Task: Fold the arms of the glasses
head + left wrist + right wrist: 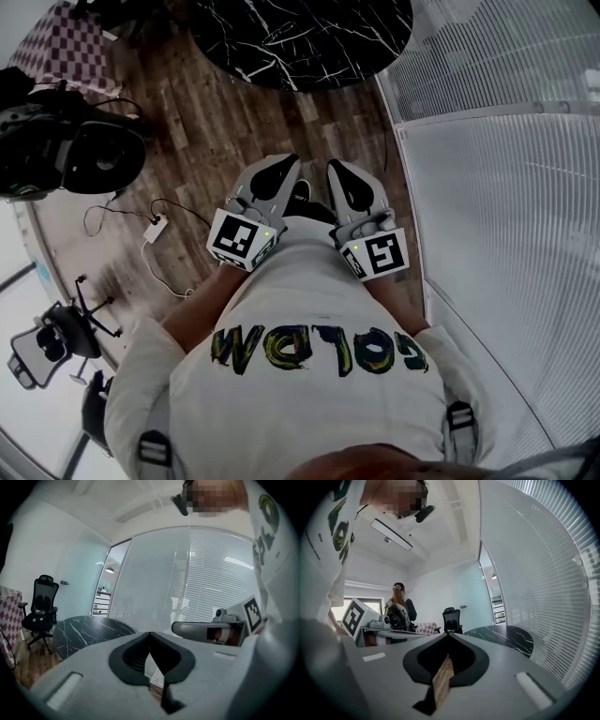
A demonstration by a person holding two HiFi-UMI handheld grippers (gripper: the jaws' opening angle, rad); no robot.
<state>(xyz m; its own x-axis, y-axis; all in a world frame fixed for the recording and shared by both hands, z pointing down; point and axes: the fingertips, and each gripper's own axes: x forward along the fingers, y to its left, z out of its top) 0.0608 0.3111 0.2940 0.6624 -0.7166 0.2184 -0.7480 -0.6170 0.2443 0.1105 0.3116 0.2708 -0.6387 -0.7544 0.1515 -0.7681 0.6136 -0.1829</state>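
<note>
No glasses show in any view. In the head view both grippers are held side by side at waist height in front of a white printed shirt. My left gripper (285, 163) and right gripper (337, 168) point forward over the wooden floor. In the left gripper view, the left gripper (150, 633) has its jaw tips together with nothing between them. The right gripper (449, 634) in its own view is shut and empty too. A round black marble table (309, 37) stands ahead of both grippers, a step away.
A slatted glass wall (506, 187) runs along the right. Black office chairs (41, 606) (451, 619) stand beyond the table (89, 627). A cable with an adapter (155, 228) lies on the floor at left, near a black chair (94, 159). Another person (397, 602) is at the back.
</note>
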